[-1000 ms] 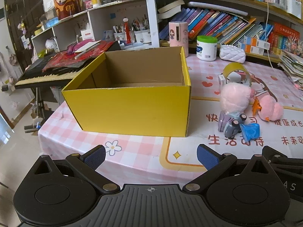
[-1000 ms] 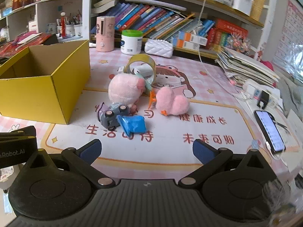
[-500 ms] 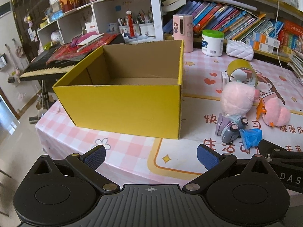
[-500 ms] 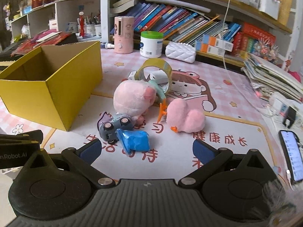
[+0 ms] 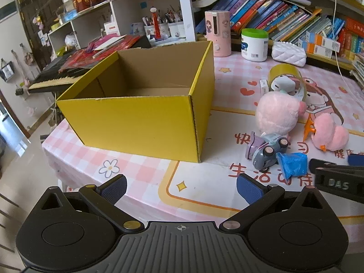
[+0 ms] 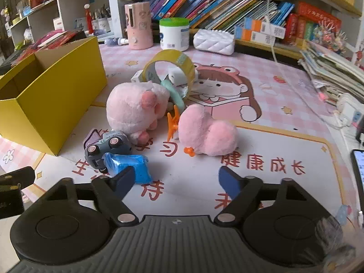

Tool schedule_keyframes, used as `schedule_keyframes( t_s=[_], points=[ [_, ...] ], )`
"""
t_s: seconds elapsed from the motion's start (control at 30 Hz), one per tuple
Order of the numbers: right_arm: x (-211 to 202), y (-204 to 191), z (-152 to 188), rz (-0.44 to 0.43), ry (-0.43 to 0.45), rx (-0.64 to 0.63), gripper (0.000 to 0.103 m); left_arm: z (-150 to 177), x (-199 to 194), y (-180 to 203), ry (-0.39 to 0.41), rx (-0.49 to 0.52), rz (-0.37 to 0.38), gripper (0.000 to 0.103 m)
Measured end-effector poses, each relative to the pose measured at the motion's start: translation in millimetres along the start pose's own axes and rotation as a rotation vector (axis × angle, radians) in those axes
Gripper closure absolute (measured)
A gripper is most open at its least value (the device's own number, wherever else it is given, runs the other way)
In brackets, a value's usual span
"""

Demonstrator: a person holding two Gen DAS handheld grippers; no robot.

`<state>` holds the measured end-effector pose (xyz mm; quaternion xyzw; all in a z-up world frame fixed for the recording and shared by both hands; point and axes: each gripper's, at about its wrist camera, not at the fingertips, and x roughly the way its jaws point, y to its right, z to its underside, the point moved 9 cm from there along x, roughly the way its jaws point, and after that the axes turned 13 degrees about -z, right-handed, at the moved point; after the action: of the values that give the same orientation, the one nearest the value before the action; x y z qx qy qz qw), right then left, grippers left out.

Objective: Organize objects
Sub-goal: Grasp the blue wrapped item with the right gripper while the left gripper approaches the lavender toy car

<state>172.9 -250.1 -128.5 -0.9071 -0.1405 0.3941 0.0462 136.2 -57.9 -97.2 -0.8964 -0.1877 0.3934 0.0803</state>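
Right wrist view is showing the right gripper (image 6: 175, 179) with its jaws closing and nothing between them yet; its left pad is sitting just in front of the blue packet (image 6: 129, 167), not pressing on it. That packet is lying against the grey toy car (image 6: 107, 146), which is resting just off the near corner of the yellow box (image 6: 61, 97). Farther from the box, the round pink plush (image 6: 134, 111) is leaning on the car, an orange clip (image 6: 173, 125) is standing beside it, and the pink duck plush (image 6: 206, 136) is lying beyond that. A tape roll (image 6: 170, 68) is standing behind the plush.

In the left wrist view, the left gripper (image 5: 180, 186) is hanging open and empty before the box's near wall; the box looks empty inside.

The packet seems the likely pick. To do it well, the jaws should be straddling the packet squarely before pinching, since crinkly wrap may be slipping and the car is touching it.
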Motion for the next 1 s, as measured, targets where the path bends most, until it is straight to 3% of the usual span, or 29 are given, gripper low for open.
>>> schedule_keyframes(
  t_s=[0.37,0.5,0.57,0.73,0.9,1.0],
  points=[
    [32,-40,-2,-0.165,-0.055,-0.174,0.032,4,-7,-19,-0.003,-0.113,-0.033,0.000],
    [49,-46,0,-0.154,-0.083,-0.230,0.049,8,-8,-23,-0.016,-0.134,-0.036,0.000],
    [51,-43,-2,-0.173,-0.086,-0.208,0.060,9,-9,-18,-0.017,-0.131,-0.005,0.000],
    [29,-30,-13,-0.203,-0.026,-0.176,0.061,6,-8,14,-0.028,-0.118,0.139,0.000],
    [-10,4,-28,-0.138,0.073,-0.123,0.061,-2,-8,59,-0.005,-0.049,0.228,0.000],
    [-25,27,-31,-0.107,0.087,-0.073,0.060,-7,-3,87,-0.024,-0.023,0.275,0.000]
  ],
)
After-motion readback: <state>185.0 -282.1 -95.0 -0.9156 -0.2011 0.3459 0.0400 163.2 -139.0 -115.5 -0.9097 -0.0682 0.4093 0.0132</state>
